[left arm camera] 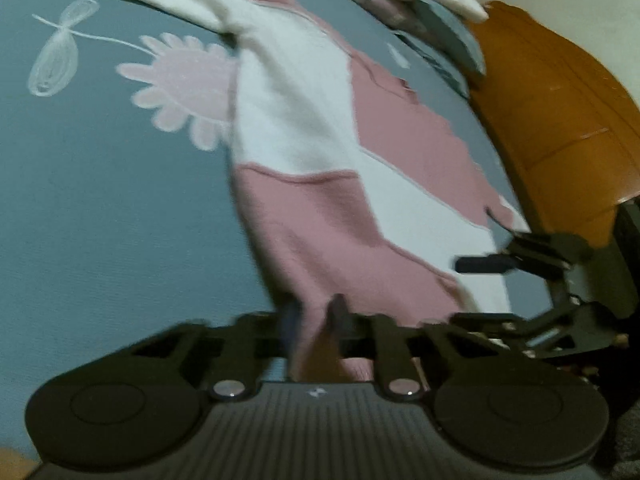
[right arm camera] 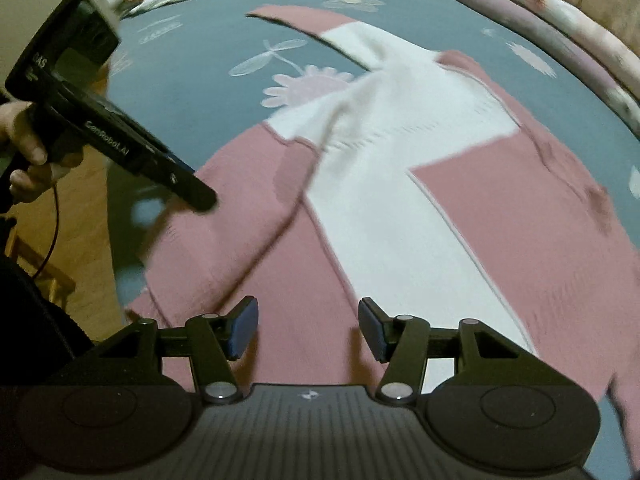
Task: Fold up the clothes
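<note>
My left hand-held gripper [left arm camera: 314,320]: fingers pressed together, pinching pink edge of sweater [left arm camera: 320,152]; cloth rises from bed sheet [left arm camera: 100,200] into the pinch. My right hand-held gripper [right arm camera: 307,328]: fingers spread, nothing between the pads, hovering over near pink hem of sweater [right arm camera: 400,200]. Pink-and-white sweater spread across blue flowered sheet [right arm camera: 200,52], one sleeve stretched away. Wooden headboard [left arm camera: 560,120] at right of left view. Frames blurred.

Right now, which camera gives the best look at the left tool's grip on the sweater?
The left wrist view: the left tool is closed on a pinch of the pink and white sweater, directly ahead. The right wrist view shows that tool only from the side, its tip over the sweater, grip hidden.
</note>
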`<state>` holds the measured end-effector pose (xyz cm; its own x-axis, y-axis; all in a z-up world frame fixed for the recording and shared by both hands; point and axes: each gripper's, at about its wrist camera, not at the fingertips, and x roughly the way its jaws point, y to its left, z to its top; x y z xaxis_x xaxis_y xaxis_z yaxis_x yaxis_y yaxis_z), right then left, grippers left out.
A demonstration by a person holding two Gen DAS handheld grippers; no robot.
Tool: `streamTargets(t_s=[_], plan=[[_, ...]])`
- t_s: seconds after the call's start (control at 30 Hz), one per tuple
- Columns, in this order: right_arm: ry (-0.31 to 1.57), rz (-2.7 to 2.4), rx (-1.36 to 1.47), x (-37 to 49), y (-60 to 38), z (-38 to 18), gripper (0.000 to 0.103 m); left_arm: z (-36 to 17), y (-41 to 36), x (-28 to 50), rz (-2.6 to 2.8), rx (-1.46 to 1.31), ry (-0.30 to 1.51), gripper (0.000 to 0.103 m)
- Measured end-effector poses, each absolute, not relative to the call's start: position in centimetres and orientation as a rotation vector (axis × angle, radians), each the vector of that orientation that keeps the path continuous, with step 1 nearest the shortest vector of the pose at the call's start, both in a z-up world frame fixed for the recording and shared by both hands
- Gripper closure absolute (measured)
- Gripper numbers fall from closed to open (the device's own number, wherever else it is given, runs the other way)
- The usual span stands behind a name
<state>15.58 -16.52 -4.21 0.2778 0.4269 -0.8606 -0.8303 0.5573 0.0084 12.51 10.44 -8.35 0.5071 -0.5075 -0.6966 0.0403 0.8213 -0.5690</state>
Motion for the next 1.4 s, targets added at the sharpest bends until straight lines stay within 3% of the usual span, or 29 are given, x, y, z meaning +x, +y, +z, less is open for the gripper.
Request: streamTargets(t_s=[0.43,0.6,0.77,0.87,0.93,0.97,1.03,1.23,1.4], plan=[[0.950,0.798,-0.388,16.2,-19.2,-4.2,0.039,-1.7,14.7,10.9,-0.144,-0.343,0.900,0.097],[0.950,0.795,-0.385,16.5,-18.9,-4.4,0.039,-2.3,16.6,11.0,-0.025,-0.332,0.900,0.080],[0.955,0.792,-0.382,16.9,-18.7,-4.4,0.039,-5.0,16.8,11.8,-0.062,-0.398,0.942,0.077],[0.958,0.789,-0.382,16.9,-18.5,-4.5,0.039,-6.9,15.7,12.3,-0.104,-0.405,0.975,0.063],[0.959,0.794,-0.382,16.9,-18.3,-4.5,0.039,-7.2,15.0,12.1,-0.118,-0.394,0.957,0.060],[0.958,0.795,-0.384,16.8,-18.2,-4.5,0.039,-7.1,14.6,12.1,-0.132,-0.387,0.958,0.062],[0.958,0.796,-0.385,16.8,-18.1,-4.6,0.039,-6.9,13.8,12.1,-0.175,-0.377,0.966,0.099],[0.952,0.792,-0.383,16.8,-18.1,-4.5,0.039,-1.9,13.5,10.0,-0.162,-0.345,0.854,0.099],[0.948,0.785,-0.378,17.2,-17.9,-4.5,0.039,-3.1,15.4,10.1,-0.043,-0.331,0.951,0.097]])
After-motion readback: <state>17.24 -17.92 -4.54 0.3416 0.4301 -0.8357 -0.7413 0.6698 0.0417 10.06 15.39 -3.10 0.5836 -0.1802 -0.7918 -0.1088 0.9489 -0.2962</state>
